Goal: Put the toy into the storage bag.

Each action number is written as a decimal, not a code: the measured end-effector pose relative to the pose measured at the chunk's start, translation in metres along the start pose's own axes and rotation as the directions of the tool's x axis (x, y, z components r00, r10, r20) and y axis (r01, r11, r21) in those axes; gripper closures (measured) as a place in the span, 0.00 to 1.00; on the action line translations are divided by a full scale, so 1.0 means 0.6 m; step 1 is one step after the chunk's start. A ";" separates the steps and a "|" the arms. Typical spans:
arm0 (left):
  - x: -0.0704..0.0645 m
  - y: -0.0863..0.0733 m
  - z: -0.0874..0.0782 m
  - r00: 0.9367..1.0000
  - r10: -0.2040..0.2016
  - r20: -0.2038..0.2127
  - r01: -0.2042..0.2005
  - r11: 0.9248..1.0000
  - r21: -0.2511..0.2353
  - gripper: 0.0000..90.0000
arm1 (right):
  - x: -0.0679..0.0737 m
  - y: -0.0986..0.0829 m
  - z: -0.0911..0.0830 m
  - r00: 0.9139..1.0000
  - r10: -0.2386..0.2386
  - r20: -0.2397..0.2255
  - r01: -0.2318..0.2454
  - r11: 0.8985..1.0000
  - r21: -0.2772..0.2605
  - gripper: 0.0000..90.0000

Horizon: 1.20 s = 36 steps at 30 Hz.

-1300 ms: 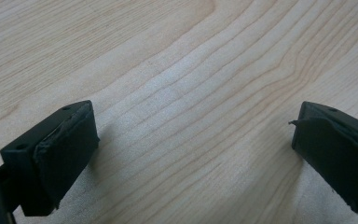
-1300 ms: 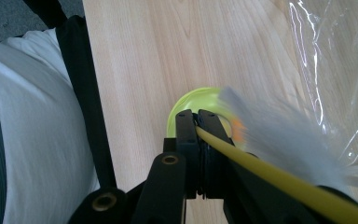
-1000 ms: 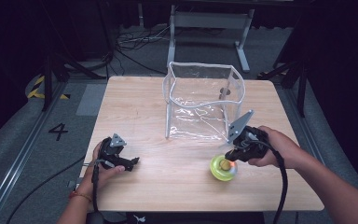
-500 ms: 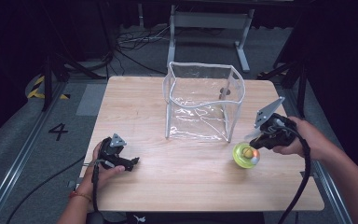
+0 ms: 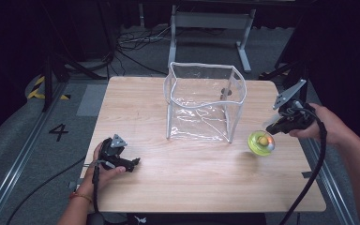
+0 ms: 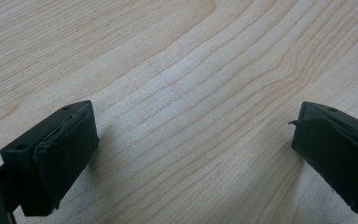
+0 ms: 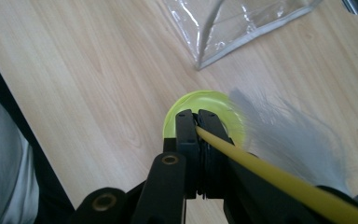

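Observation:
A toy with a lime-green disc base (image 5: 261, 142), a yellow stem and a grey feather hangs just above the right part of the wooden table (image 5: 136, 103). My right gripper (image 5: 273, 130) is shut on its stem. In the right gripper view the jaws (image 7: 196, 119) pinch the yellow stem (image 7: 279, 179) with the green disc (image 7: 219, 106) beyond them and the blurred feather (image 7: 291, 140) to the right. My left gripper (image 5: 132, 163) rests on the table at front left, open. In the left gripper view it (image 6: 191, 154) has bare wood between its pads.
A clear plastic bag (image 5: 201, 101) with a white frame stands open-topped at the table's middle back; its corner (image 7: 233, 23) lies just beyond the toy. The table's right edge is close to my right hand. A metal stand (image 5: 211, 23) is behind the table.
My right gripper has carried the toy to the right and farther back, rising off the table. The left gripper has stayed where it was.

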<state>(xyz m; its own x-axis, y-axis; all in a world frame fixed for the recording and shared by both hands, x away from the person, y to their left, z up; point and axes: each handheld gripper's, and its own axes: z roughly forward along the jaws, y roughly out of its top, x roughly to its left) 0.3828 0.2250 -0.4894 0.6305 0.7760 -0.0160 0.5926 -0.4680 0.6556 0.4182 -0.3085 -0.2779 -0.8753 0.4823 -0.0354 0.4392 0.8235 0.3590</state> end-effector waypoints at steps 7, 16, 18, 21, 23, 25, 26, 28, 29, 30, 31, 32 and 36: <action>0.000 0.000 0.000 1.000 0.000 0.000 0.000 1.000 0.000 0.01 | -0.032 0.008 -0.025 1.000 0.002 0.027 -0.003 1.000 0.007 0.98; 0.000 0.000 0.000 1.000 0.001 -0.001 -0.001 1.000 0.001 0.01 | -0.077 0.030 -0.059 0.998 0.017 0.054 -0.017 1.000 -0.010 0.98; 0.000 0.000 0.000 1.000 0.001 0.000 -0.001 1.000 0.000 0.01 | -0.081 0.034 -0.062 0.998 0.019 0.056 -0.019 1.000 -0.013 0.98; 0.000 0.000 0.000 1.000 0.000 0.000 0.000 1.000 0.000 0.01 | -0.093 0.048 -0.069 0.998 0.013 0.064 -0.013 1.000 -0.011 0.98; 0.000 0.000 0.000 1.000 -0.001 0.000 0.001 1.000 0.000 0.01 | -0.102 0.061 -0.073 0.998 0.016 0.064 -0.016 1.000 -0.008 0.98; 0.000 0.000 0.000 1.000 -0.001 0.000 0.001 1.000 0.000 0.01 | -0.110 0.070 -0.075 0.997 0.020 0.072 -0.021 1.000 0.001 0.98; 0.000 0.000 0.000 1.000 -0.001 0.000 0.001 1.000 0.000 0.01 | -0.110 0.070 -0.075 0.997 0.020 0.072 -0.021 1.000 0.001 0.98; 0.000 0.000 0.000 1.000 -0.001 0.000 0.001 1.000 0.000 0.01 | -0.118 0.080 -0.082 0.996 0.035 0.076 -0.035 0.999 -0.003 0.98; 0.000 0.000 0.000 1.000 -0.001 0.000 0.001 1.000 0.000 0.01 | -0.121 0.083 -0.087 0.996 0.038 0.082 -0.038 0.999 -0.004 0.98; 0.000 0.000 0.000 1.000 -0.001 0.000 0.001 1.000 0.000 0.01 | -0.125 0.086 -0.093 0.996 0.043 0.082 -0.042 0.999 -0.010 0.98; 0.000 0.000 0.000 1.000 -0.001 0.000 0.001 1.000 0.000 0.01 | -0.125 0.086 -0.093 0.996 0.043 0.082 -0.042 0.999 -0.010 0.98; 0.000 0.000 0.000 1.000 -0.001 0.000 0.001 1.000 0.000 0.01 | -0.128 0.092 -0.105 0.994 0.047 0.097 -0.046 0.999 -0.016 0.98; 0.000 0.000 0.000 1.000 -0.001 0.000 0.001 1.000 0.000 0.01 | -0.131 0.102 -0.125 0.993 0.045 0.109 -0.042 0.999 -0.029 0.98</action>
<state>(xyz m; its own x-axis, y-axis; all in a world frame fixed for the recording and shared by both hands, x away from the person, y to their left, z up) 0.3828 0.2249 -0.4894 0.6304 0.7761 -0.0167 0.5929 -0.4675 0.6557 0.4989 -0.3185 -0.1831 -0.8272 0.5488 -0.1207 0.4700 0.7935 0.3867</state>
